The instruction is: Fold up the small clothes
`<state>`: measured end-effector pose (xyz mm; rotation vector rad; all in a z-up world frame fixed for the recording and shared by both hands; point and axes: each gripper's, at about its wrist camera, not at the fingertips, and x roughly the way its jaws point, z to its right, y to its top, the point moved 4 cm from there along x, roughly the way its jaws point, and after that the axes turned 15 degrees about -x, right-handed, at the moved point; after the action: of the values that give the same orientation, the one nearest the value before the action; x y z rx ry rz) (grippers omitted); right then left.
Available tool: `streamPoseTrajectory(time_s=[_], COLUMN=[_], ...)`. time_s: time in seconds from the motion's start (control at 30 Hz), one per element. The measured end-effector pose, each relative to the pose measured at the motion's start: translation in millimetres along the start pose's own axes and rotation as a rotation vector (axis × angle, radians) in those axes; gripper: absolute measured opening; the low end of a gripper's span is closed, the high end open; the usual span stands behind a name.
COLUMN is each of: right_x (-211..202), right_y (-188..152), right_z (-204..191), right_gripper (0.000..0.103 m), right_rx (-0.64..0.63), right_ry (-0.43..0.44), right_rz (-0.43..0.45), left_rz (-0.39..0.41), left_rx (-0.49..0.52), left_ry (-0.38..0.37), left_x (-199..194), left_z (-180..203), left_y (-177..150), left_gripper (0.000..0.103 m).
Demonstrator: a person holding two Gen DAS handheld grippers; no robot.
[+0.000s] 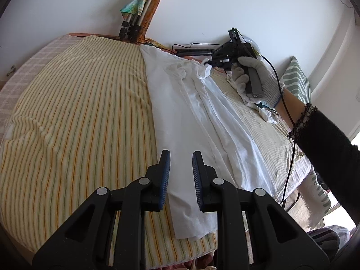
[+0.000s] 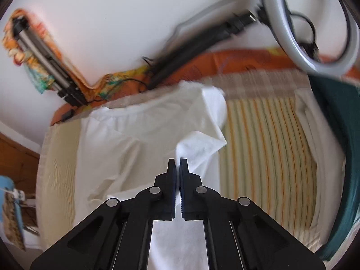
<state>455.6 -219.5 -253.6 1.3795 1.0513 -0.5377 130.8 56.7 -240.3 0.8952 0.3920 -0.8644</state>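
1. White shirt (image 1: 198, 121) lies stretched across the bed's striped cover (image 1: 78, 117), near its right side.
2. Left gripper (image 1: 181, 155) hovers over the shirt's near hem, jaws apart, nothing between them.
3. Right gripper (image 2: 178, 160) is clenched on a bunched corner of the shirt (image 2: 144, 135), lifting it off the cover.
4. Gloved right hand (image 1: 254, 78) grips the tool's handle.

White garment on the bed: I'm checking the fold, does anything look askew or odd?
The white garment is bunched into long creases rather than flat, and the right gripper, shut on its cloth, holds one corner lifted off the striped sheet. The left gripper is open, holding nothing. No damage shows.
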Motion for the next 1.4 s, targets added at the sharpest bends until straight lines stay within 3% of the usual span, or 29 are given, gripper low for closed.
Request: streamPoseTrajectory(time_s=[0.2, 0.3, 0.37, 0.43, 0.5, 0.57, 0.7, 0.83, 0.97, 1.07, 1.1, 1.17, 1.2, 1.27, 1.4], right_x=[12.9, 43.3, 50.9, 37.8, 15.1, -18.9, -72.0, -115.2, -135.0, -138.4, -140.0, -141.6, -143.3, -145.7, -153.4], right_y=[34.0, 36.6, 34.6, 34.6, 33.1, 24.2, -25.4, -111.0, -188.1, -235.3, -245.0, -265.1, -270.7, -273.0, -252.7], right_z=[-40.6, -46.4, -43.4, -32.8, -17.4, -0.3, 14.1, 7.5, 5.6, -2.4, -5.8, -15.3, -20.2, -28.9, -39.9], right_gripper=[0.001, 0.003, 0.013, 0.014, 0.016, 0.016, 0.016, 0.016, 0.017, 0.023, 0.023, 0.023, 0.023, 0.023, 0.024], right_rx=[-0.180, -0.196, -0.221, -0.208, -0.135, -0.088, -0.108, -0.205, -0.211, -0.212, -0.218, -0.238, -0.245, -0.267, -0.324], right_ry=[0.062, 0.117, 0.068, 0.056, 0.140, 0.157, 0.143, 0.128, 0.146, 0.161, 0.168, 0.175, 0.185, 0.234, 0.251], right_rz=[0.046, -0.021, -0.060, -0.031, 0.028, 0.095, 0.102, 0.067, 0.030, 0.003, -0.002, -0.010, -0.007, -0.011, 0.024], left_rz=[0.013, 0.015, 0.010, 0.008, 0.009, 0.009, -0.007, -0.063, -0.124, -0.142, -0.142, -0.139, -0.136, -0.150, -0.176], left_rx=[-0.003, 0.006, 0.009, 0.010, 0.007, 0.005, -0.005, -0.008, 0.050, 0.146, 0.185, 0.259, 0.297, 0.361, 0.393], left_ry=[-0.012, 0.007, 0.016, 0.023, 0.024, 0.028, 0.025, -0.003, -0.016, -0.001, 0.006, 0.029, 0.046, 0.089, 0.187], left_x=[2.0, 4.1, 5.0, 4.7, 2.5, 1.0, -1.2, 3.9, 17.3, 29.0, 32.3, 38.4, 41.8, 50.8, 68.9], left_z=[-1.7, -1.4, -2.0, -2.3, -1.8, -1.3, 1.4, 17.4, 49.1, 79.1, 89.7, 106.6, 113.2, 122.6, 112.8], left_y=[4.7, 3.3, 2.2, 2.7, 2.7, 2.0, -4.0, -15.9, -35.2, -50.4, -55.2, -63.0, -67.0, -75.9, -86.3], left_gripper=[0.019, 0.019, 0.019, 0.019, 0.019, 0.019, 0.019, 0.019, 0.019, 0.020, 0.021, 0.037, 0.039, 0.040, 0.038])
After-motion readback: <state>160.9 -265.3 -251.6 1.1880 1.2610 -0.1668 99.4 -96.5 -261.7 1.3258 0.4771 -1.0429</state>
